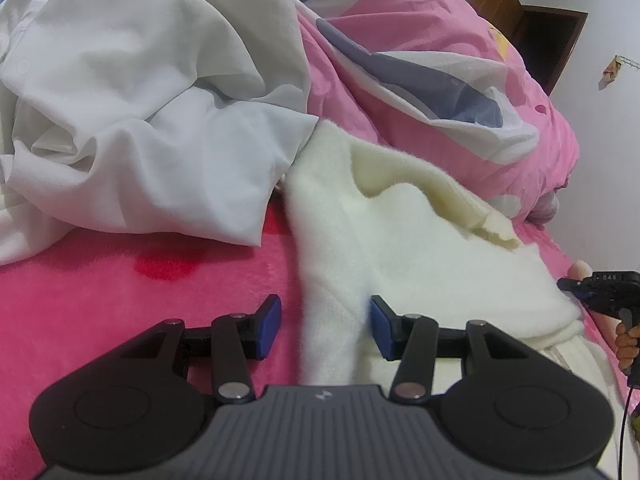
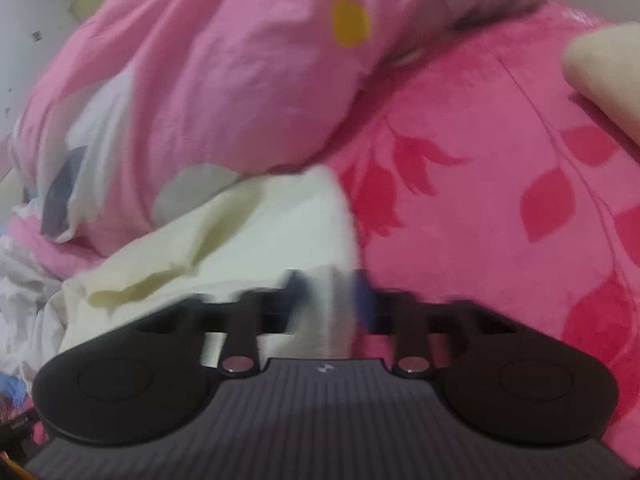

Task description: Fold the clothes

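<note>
A cream fleece garment [image 1: 400,240] lies spread on the bed, with a paler lining folded back at its top. My left gripper [image 1: 324,322] is open and low over the garment's left edge. A strip of fleece lies between its blue pads; the left pad stands clear of it. In the blurred right wrist view my right gripper [image 2: 332,300] is shut on a fold of the same cream garment [image 2: 280,232]. That gripper's tip [image 1: 568,284] also shows at the garment's right corner in the left wrist view, held by a hand [image 1: 626,340].
A crumpled white shirt [image 1: 140,100] is heaped at the back left. A pink quilt [image 1: 420,40] with grey and white patches bulges behind the garment. The bed is covered by a pink leaf-print blanket [image 2: 500,200]. A wooden cabinet [image 1: 520,12] stands by the far wall.
</note>
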### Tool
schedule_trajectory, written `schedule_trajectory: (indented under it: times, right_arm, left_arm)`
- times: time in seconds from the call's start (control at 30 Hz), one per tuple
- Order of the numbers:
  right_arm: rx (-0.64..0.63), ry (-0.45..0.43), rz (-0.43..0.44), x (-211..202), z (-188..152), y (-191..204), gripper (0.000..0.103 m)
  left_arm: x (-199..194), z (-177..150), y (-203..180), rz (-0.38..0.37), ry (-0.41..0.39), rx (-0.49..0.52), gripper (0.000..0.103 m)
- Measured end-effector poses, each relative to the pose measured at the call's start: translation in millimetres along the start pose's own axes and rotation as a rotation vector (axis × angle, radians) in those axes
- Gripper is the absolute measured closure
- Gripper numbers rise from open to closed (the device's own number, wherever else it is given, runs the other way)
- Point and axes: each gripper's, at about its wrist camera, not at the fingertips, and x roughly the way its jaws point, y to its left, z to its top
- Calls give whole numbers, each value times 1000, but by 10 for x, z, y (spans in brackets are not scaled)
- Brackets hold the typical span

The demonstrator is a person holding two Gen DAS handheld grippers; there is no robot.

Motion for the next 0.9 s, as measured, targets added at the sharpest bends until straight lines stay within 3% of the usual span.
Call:
schedule_trajectory:
  times: [0.13,0.3,0.4,0.47,0.5,0.57,0.63,0.7,0.77,0.83,0.9]
  right_arm:
    - [-64,-85,-6,-127,9,100,100]
    - [-99,-71,-155,-62,-15,-5,99]
    - [-148,-127,-40,-303,-91,163,98]
    - [-265,-147,71,-440,-203,393,99]
    - [-350,-118,72,-431,-288,507,98]
    - [-496,75,-55,-147,-463,609,97]
    - [-618,84,-151,-111,-576,785,97]
    - [-789,10,-256,-214,-660,1187,94]
    - [-905,-54,-156,-350,-751,1614,94]
    - [-915,-35,34,-330,-799,2050,95]
    - [-943,-11,157,-199,-860,2402,96]
  left_arm:
    - [3,3,6,-2,-1,-3,53]
    - [3,9,22,-2,-1,-2,53]
    - [7,12,25,-2,-2,0,53]
    - [10,15,31,-3,-1,-3,53]
    - [10,16,33,-4,-1,-4,53]
    - [8,16,38,-5,-2,-9,53]
    - [6,15,49,-8,-3,-14,53]
    - [7,13,53,-8,-4,-16,53]
    - [-2,9,48,-4,-4,-14,53]
    - [-10,5,44,0,-5,-12,53]
    - [-11,5,50,-1,-5,-14,53]
